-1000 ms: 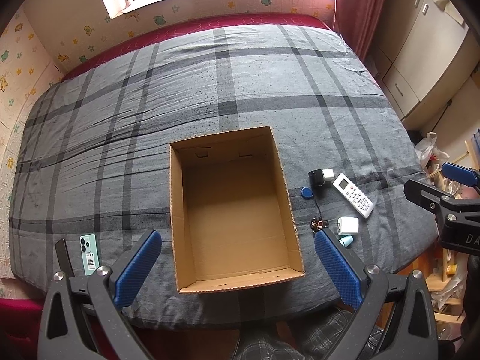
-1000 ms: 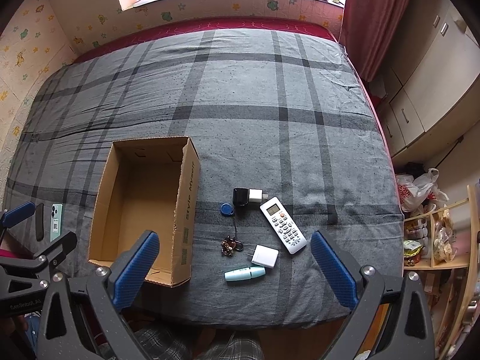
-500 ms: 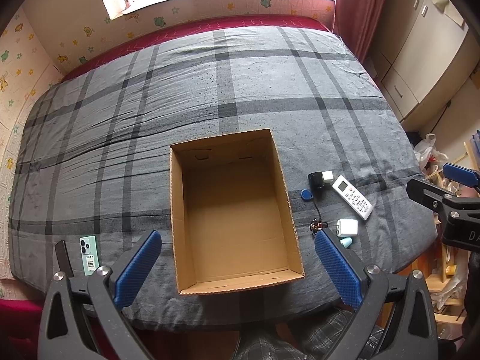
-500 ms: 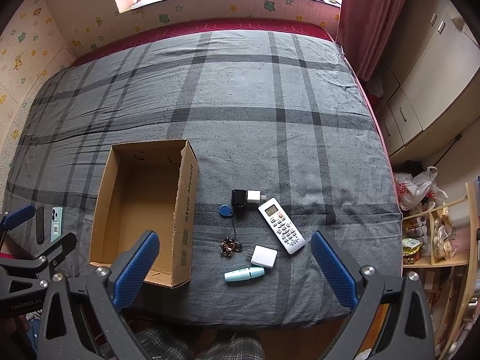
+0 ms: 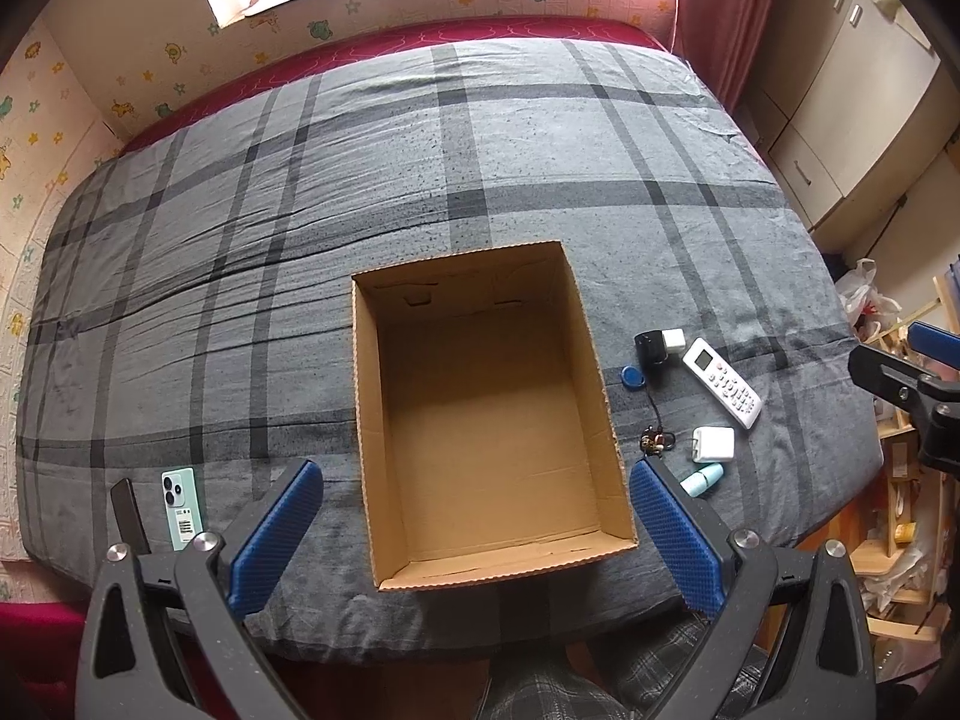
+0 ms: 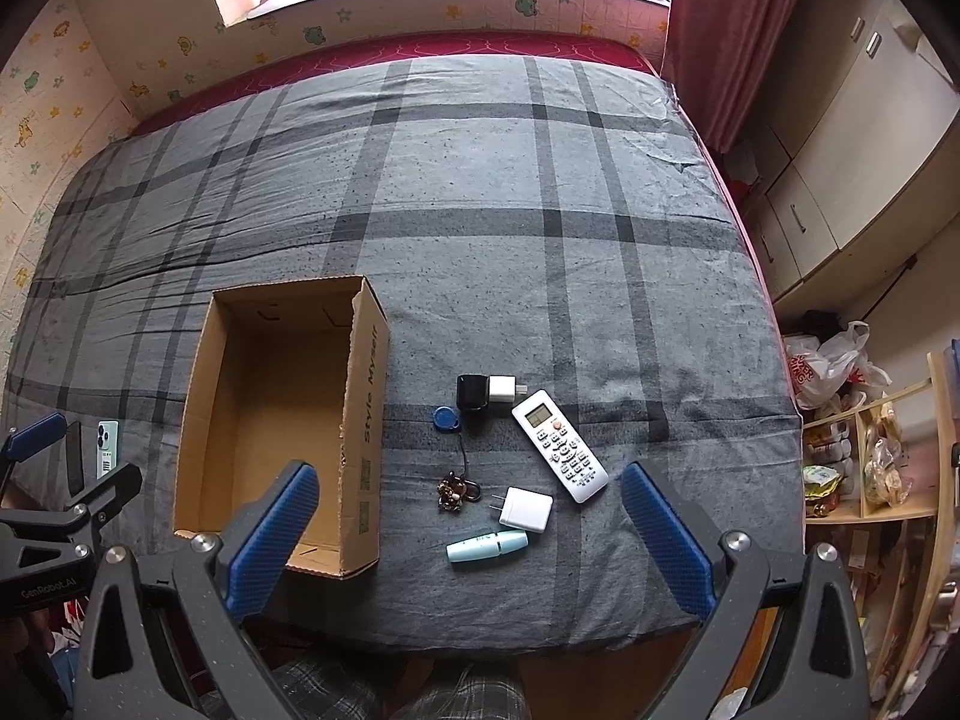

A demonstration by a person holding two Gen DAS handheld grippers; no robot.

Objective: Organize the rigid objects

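An empty open cardboard box (image 5: 576,324) (image 6: 360,420) lies on the grey plaid bed. Right of it lie a white remote (image 6: 559,445) (image 5: 722,383), a black-and-white charger (image 6: 485,392) (image 5: 659,345), a blue key fob (image 6: 445,418) with a small keychain (image 6: 454,491), a white plug adapter (image 6: 525,508) (image 5: 713,444) and a light blue tube (image 6: 486,545) (image 5: 702,478). Left of the box lie a mint-green phone (image 5: 180,501) (image 6: 107,447) and a black phone (image 5: 128,513). My left gripper (image 5: 477,537) hovers open over the box's near end. My right gripper (image 6: 471,540) hovers open above the tube, holding nothing.
The bed's near edge runs just below both grippers; plaid-trousered legs show beneath. Cabinets (image 6: 840,168) and a red curtain stand to the right, with a wooden shelf (image 6: 870,480) and plastic bags beside the bed. A window wall lies beyond the far edge.
Both views have shifted only slightly; the bed contents sit a touch lower in frame. Nothing has been taken hold of or moved.
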